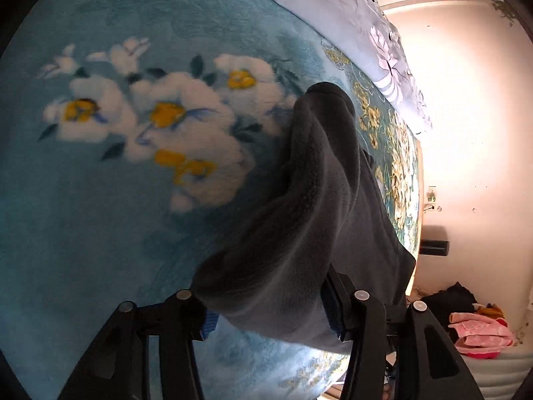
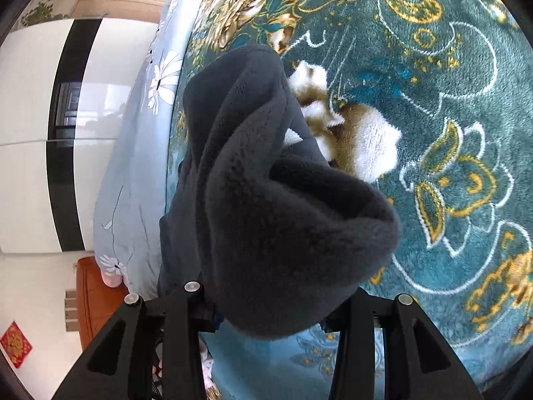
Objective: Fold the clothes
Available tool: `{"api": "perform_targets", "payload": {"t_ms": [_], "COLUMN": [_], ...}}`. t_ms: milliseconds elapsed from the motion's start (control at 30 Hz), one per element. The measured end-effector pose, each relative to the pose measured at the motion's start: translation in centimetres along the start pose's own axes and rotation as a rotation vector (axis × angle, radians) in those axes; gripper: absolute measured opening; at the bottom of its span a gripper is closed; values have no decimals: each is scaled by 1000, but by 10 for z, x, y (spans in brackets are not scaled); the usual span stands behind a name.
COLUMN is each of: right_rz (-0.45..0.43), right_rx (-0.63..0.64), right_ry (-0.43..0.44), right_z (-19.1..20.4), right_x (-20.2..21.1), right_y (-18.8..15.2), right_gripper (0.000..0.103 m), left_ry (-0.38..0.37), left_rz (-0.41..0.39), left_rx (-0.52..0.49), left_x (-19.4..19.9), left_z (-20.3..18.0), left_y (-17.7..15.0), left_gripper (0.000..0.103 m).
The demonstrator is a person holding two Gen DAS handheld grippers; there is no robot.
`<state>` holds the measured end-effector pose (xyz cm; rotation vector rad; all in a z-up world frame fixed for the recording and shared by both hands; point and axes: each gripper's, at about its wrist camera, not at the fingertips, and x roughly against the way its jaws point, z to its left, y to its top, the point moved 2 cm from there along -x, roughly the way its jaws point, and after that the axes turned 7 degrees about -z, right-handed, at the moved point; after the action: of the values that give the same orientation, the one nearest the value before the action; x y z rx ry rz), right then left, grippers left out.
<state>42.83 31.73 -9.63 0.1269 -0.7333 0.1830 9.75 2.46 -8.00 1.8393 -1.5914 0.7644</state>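
Note:
A dark grey fleece garment (image 1: 309,206) hangs bunched from my left gripper (image 1: 271,316), which is shut on its edge, above the blue floral blanket (image 1: 100,200). The same grey fleece (image 2: 273,206) fills the middle of the right wrist view, and my right gripper (image 2: 269,313) is shut on it too. The cloth hides the fingertips of both grippers. The garment droops in folds toward the teal and gold patterned blanket (image 2: 449,133). A white and brown plush patch (image 2: 359,140) shows behind the fleece.
A pale blue flowered sheet (image 1: 333,6) lies along the bed's far side, also in the right wrist view (image 2: 133,166). Pink and dark clothes (image 1: 479,330) are piled beyond the bed edge. A white wardrobe (image 2: 33,133) and a brown cabinet (image 2: 96,296) stand beside the bed.

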Motion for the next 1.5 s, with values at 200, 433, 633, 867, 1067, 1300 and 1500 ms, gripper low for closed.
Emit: {"api": "perform_targets", "payload": {"t_ms": [200,433,633,867,1067,1300,1500], "right_rz": [-87,-275,-114,26,-6,58,74], "right_rx": [15,257,559,508,629,686,739], "right_ry": [-92,-331,-289,-362,-282,-379,-451], "right_z": [-7,52,92,54,72,23,4], "right_x": [33,68,20,-17,13,25,14], "right_y": [-15,-25,-50,-37,-57,-78,-77], "right_gripper": [45,45,45,41,56,70,70], "left_ry": [89,115,182,217,168,163,212], "left_rz": [-12,-61,1,27,-26,-18,41], "left_rx": [-172,-468,-526,-470,-601,-846,-1033], "left_x": [4,7,-43,-75,-54,-59,-93], "left_z": [-4,-68,-77,-60,-80,-84,-88], "left_y": [-5,-24,-36,-27,-48,-113,-149], "left_gripper": [57,57,57,57,57,81,82]}}
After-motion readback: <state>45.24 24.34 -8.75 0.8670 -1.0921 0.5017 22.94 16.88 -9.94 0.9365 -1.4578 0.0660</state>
